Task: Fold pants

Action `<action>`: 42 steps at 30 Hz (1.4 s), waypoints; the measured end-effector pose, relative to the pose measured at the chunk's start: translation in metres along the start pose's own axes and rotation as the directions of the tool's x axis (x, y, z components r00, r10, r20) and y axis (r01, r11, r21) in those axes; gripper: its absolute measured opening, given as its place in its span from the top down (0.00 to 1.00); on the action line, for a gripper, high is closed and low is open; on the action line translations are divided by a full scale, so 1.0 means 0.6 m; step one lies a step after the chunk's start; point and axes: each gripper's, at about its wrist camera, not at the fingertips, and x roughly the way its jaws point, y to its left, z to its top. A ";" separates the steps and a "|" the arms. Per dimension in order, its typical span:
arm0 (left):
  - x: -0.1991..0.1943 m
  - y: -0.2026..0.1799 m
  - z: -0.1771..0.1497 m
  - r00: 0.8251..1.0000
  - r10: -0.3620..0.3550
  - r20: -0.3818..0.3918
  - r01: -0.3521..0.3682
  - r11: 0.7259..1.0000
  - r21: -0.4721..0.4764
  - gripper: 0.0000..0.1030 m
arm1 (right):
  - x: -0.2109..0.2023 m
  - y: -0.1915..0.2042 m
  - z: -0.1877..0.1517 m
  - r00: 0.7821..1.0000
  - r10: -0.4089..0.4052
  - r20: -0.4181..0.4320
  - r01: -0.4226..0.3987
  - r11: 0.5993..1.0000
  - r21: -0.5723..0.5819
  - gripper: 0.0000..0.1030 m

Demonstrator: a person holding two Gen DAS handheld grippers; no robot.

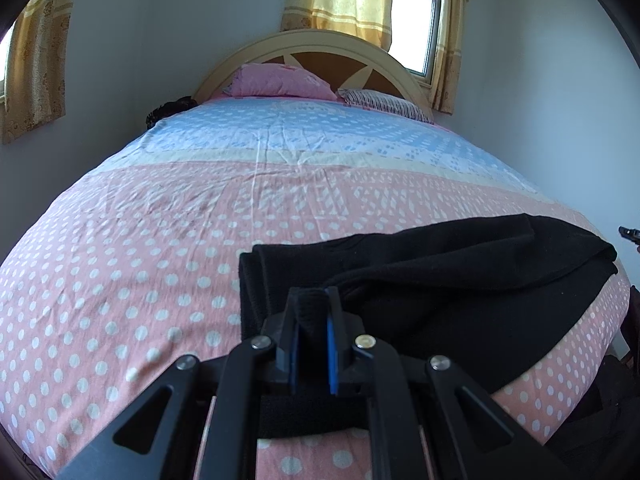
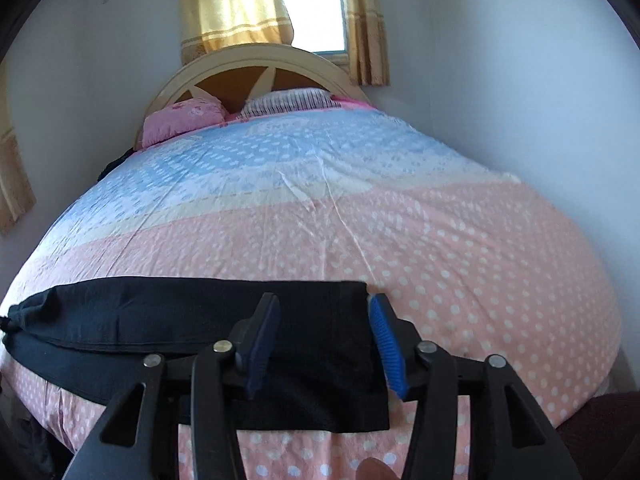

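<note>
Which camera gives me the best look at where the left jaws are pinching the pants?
Left wrist view: the left gripper is shut on a fold of the black pants. The right wrist view shows only the pants' other end.

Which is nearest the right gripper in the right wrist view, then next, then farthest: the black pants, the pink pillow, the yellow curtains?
1. Black pants: lying between the right gripper's open fingers, near edge of the bed.
2. Pink pillow: far end, left, against the headboard.
3. Yellow curtains: behind the headboard, at the window.
</note>
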 end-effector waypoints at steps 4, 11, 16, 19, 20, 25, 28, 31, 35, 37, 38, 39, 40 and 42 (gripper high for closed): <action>0.000 -0.005 -0.003 1.000 0.027 -0.004 -0.027 0.999 0.018 0.87 | -0.026 0.101 0.017 0.997 0.074 0.023 -0.070 0.988 -0.140 0.50; -0.008 -0.022 -0.010 0.996 0.088 0.018 -0.089 0.993 0.078 0.81 | 0.027 0.309 -0.020 0.961 0.250 -0.119 -0.276 0.897 -0.345 0.50; -0.008 -0.029 -0.006 0.995 0.095 0.018 -0.097 0.986 0.139 0.86 | 0.057 0.438 -0.071 0.927 0.306 -0.215 -0.373 0.797 -0.475 0.50; -0.012 -0.023 -0.002 0.997 0.069 0.024 -0.072 0.987 0.141 0.87 | 0.075 0.492 -0.095 0.909 0.313 -0.274 -0.414 0.739 -0.531 0.50; -0.013 -0.021 0.000 0.998 0.060 0.023 -0.063 0.988 0.138 0.87 | 0.080 0.507 -0.101 0.908 0.309 -0.283 -0.417 0.723 -0.550 0.50; -0.016 -0.008 0.012 0.999 0.024 0.027 -0.027 0.993 0.117 0.87 | 0.107 0.553 -0.116 0.896 0.297 -0.331 -0.443 0.662 -0.604 0.50; -0.015 -0.009 0.018 0.999 0.023 0.030 -0.026 0.992 0.124 0.87 | 0.121 0.566 -0.124 0.895 0.279 -0.348 -0.443 0.642 -0.626 0.55; -0.008 -0.013 0.023 0.999 0.028 0.021 -0.031 0.990 0.136 0.87 | 0.133 0.571 -0.120 0.902 0.259 -0.346 -0.427 0.659 -0.619 0.86; -0.006 -0.006 0.032 1.000 0.003 0.022 -0.006 0.993 0.120 0.89 | 0.120 0.571 -0.105 0.896 0.295 -0.332 -0.441 0.667 -0.600 0.97; -0.020 0.004 0.042 0.999 -0.019 0.042 0.015 0.996 0.089 0.89 | 0.091 0.565 -0.086 0.886 0.340 -0.314 -0.463 0.673 -0.577 0.97; -0.030 0.008 0.046 0.998 -0.032 0.055 0.027 0.996 0.079 0.89 | 0.074 0.561 -0.079 0.882 0.359 -0.305 -0.471 0.673 -0.571 0.97; -0.040 0.010 0.048 0.997 -0.035 0.067 0.030 0.996 0.082 0.89 | 0.055 0.557 -0.074 0.878 0.375 -0.297 -0.478 0.669 -0.569 0.97; -0.048 0.010 0.048 0.997 -0.035 0.072 0.029 0.996 0.087 0.89 | 0.042 0.555 -0.072 0.874 0.384 -0.297 -0.485 0.661 -0.572 0.97; -0.057 0.012 0.040 0.997 -0.043 0.068 0.037 0.995 0.091 0.89 | 0.023 0.555 -0.082 0.868 0.387 -0.310 -0.495 0.641 -0.587 0.97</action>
